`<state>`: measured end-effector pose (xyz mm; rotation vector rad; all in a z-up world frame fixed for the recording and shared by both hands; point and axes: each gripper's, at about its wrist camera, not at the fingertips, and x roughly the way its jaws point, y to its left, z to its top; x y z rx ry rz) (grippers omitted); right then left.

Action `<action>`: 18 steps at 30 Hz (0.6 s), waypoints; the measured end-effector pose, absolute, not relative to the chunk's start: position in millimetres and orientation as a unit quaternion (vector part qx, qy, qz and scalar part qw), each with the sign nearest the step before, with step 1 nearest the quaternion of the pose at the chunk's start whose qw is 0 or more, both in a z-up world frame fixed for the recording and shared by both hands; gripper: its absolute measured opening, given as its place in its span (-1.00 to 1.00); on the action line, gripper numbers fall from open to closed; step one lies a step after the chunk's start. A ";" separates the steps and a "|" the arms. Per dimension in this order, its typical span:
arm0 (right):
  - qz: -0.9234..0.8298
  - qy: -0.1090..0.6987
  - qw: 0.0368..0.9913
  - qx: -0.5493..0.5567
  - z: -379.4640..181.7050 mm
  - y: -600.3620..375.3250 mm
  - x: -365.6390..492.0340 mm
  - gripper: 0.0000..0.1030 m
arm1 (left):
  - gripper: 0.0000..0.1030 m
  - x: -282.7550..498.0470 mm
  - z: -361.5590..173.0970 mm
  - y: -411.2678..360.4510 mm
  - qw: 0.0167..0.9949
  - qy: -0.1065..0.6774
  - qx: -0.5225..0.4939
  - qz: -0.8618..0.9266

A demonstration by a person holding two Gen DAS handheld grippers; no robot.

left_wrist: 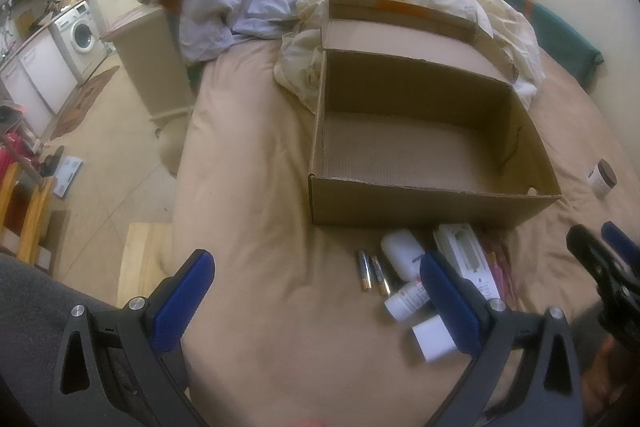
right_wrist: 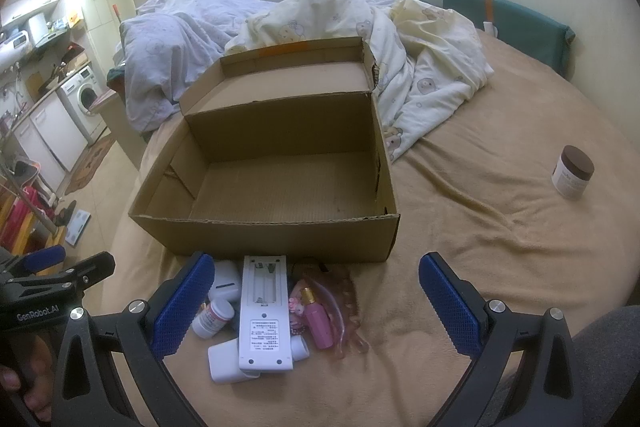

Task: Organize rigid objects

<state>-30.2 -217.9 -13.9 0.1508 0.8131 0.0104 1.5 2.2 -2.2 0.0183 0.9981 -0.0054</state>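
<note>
An open, empty cardboard box [left_wrist: 424, 151] [right_wrist: 280, 183] sits on the tan bed. In front of it lies a small pile: a white remote [right_wrist: 264, 311] [left_wrist: 466, 259] face down with its battery bay open, two batteries [left_wrist: 372, 271], a white pill bottle [right_wrist: 212, 317] [left_wrist: 408, 297], a pink bottle [right_wrist: 316, 315], a pink hair claw [right_wrist: 344, 303] and white caps [right_wrist: 224, 359]. My left gripper [left_wrist: 316, 291] is open above the bed left of the pile. My right gripper [right_wrist: 312, 295] is open, hovering over the pile. Both are empty.
A brown-lidded jar [right_wrist: 572, 173] [left_wrist: 602, 179] stands on the bed to the right. Rumpled duvets [right_wrist: 320, 27] lie behind the box. A teal headboard cushion [right_wrist: 508, 23] is at the far right. The bed's left edge drops to a tiled floor [left_wrist: 104, 147] with a washing machine [left_wrist: 82, 35].
</note>
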 end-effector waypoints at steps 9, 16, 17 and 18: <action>0.005 0.395 0.916 0.073 -13.8 -217.9 -30.1 1.00 | 0.99 1.8 -2.7 2.7 0.877 0.480 0.010 0.000; 0.004 0.397 0.914 0.076 -16.3 -220.2 -30.1 1.00 | 0.99 4.4 -4.5 0.5 0.876 0.483 0.012 -0.002; 0.004 0.398 0.914 0.076 -16.9 -220.6 -30.9 1.00 | 0.99 5.0 -4.8 0.5 0.876 0.483 0.011 -0.001; 0.004 0.398 0.914 0.076 -16.9 -220.2 -30.9 1.00 | 0.99 5.1 -5.2 1.0 0.875 0.483 0.010 0.000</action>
